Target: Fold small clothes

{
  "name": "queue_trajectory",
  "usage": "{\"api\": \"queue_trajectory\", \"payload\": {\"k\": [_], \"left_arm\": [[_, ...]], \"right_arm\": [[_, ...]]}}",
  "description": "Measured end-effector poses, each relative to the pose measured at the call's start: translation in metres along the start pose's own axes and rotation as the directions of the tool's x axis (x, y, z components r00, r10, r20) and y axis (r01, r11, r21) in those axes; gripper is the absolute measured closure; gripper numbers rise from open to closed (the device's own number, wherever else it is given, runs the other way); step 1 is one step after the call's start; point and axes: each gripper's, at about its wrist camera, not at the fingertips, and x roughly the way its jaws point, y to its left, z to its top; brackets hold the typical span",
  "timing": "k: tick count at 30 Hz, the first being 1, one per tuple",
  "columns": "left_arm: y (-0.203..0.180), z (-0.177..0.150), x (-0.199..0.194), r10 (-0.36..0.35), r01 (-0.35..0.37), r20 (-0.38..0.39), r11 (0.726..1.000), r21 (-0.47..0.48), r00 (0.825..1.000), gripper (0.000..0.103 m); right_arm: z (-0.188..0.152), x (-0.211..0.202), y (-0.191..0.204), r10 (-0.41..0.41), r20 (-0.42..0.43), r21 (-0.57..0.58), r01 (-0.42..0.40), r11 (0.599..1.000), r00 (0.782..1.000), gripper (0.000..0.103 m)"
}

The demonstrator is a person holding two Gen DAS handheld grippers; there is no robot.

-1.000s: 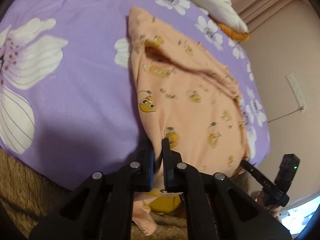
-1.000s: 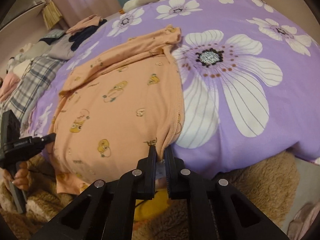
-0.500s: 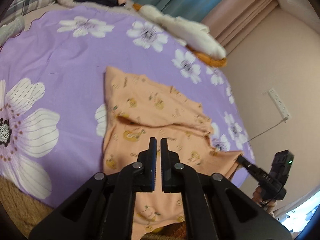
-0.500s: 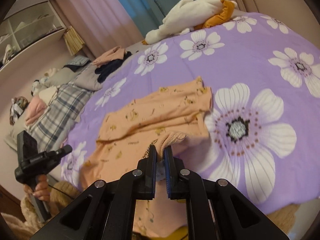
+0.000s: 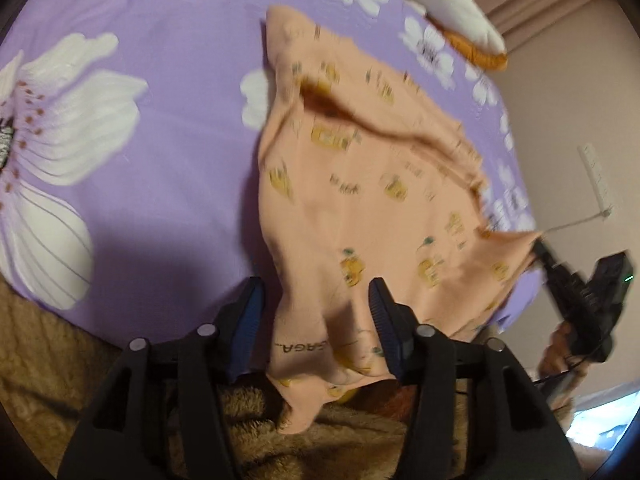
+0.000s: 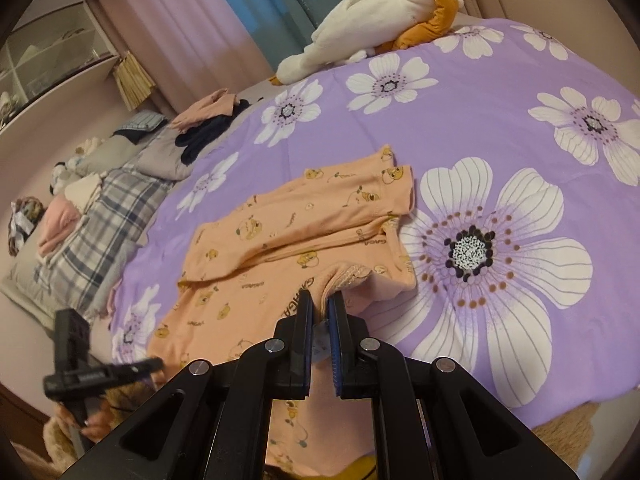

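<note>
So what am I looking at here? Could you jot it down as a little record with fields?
place: bed with purple flowered cover
garment: peach printed top, partly folded, its near edge hanging over the bedside
left gripper: jaws just opened, cloth loose between them, not pinched
right gripper: shut on the top's hem
also on the bed: white and orange plush toy, plaid blanket

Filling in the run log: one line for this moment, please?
left gripper: just opened, garment loose between jaws | right gripper: shut on garment hem | garment: on bedspread
</note>
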Motion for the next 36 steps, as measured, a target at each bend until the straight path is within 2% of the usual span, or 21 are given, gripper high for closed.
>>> {"api": "queue_trajectory", "payload": {"k": [1, 2, 4, 7, 10, 14, 18, 24, 28, 32, 36], "left_arm": [[-0.001, 0.0, 0.004, 0.001, -0.001, -0.002, 1.0, -0.003, 1.0, 0.092], [-0.002, 0.0, 0.009, -0.018, 0.018, -0.012, 1.0, -0.008, 1.0, 0.099], [-0.003, 0.0, 0.011, -0.045, 0.045, 0.005, 0.999, -0.019, 0.999, 0.098], [-0.014, 0.004, 0.0, -0.042, 0.041, 0.058, 0.999, 0.018, 0.997, 0.099], [-0.022, 0.013, -0.016, -0.069, 0.066, 0.104, 0.997, 0.031, 0.992, 0.099], [-0.032, 0.036, -0.044, -0.076, 0.06, 0.217, 0.995, 0.081, 0.973, 0.099], [-0.033, 0.059, -0.052, -0.05, 0.032, 0.269, 0.997, 0.071, 0.962, 0.099], [-0.021, 0.095, -0.015, 0.058, -0.065, 0.228, 0.998, 0.023, 0.972, 0.099], [-0.001, 0.112, 0.015, 0.066, -0.059, 0.149, 0.997, -0.049, 0.987, 0.098], [0.005, 0.123, 0.035, 0.103, -0.097, 0.135, 0.994, -0.055, 0.985, 0.098], [0.004, 0.125, 0.044, 0.138, -0.135, 0.153, 0.99, -0.032, 0.979, 0.096]], "right_arm": [[0.0, 0.0, 0.0, -0.001, 0.0, 0.001, 0.001, 1.0, 1.0, 0.093], [0.0, 0.0, 0.0, 0.001, 0.001, -0.001, -0.001, 1.0, 1.0, 0.093], [0.001, 0.001, 0.0, 0.002, 0.0, 0.001, -0.002, 1.0, 1.0, 0.094], [0.002, 0.002, 0.0, 0.002, -0.003, 0.01, -0.001, 1.0, 1.0, 0.094], [0.005, -0.001, -0.002, 0.004, 0.002, 0.024, -0.004, 1.0, 1.0, 0.094], [0.013, -0.004, -0.005, -0.01, 0.014, 0.032, 0.009, 0.999, 1.0, 0.093], [0.022, -0.003, -0.011, -0.003, 0.028, 0.056, 0.002, 0.998, 1.0, 0.094], [0.037, 0.024, -0.02, -0.043, -0.003, 0.055, 0.043, 0.998, 0.999, 0.094], [0.042, 0.056, -0.03, -0.066, -0.063, 0.061, 0.07, 0.996, 0.996, 0.094], [0.044, 0.084, -0.045, -0.076, -0.115, 0.1, 0.088, 0.991, 0.99, 0.093], [0.041, 0.101, -0.053, -0.11, -0.15, 0.099, 0.126, 0.987, 0.982, 0.094]]}}
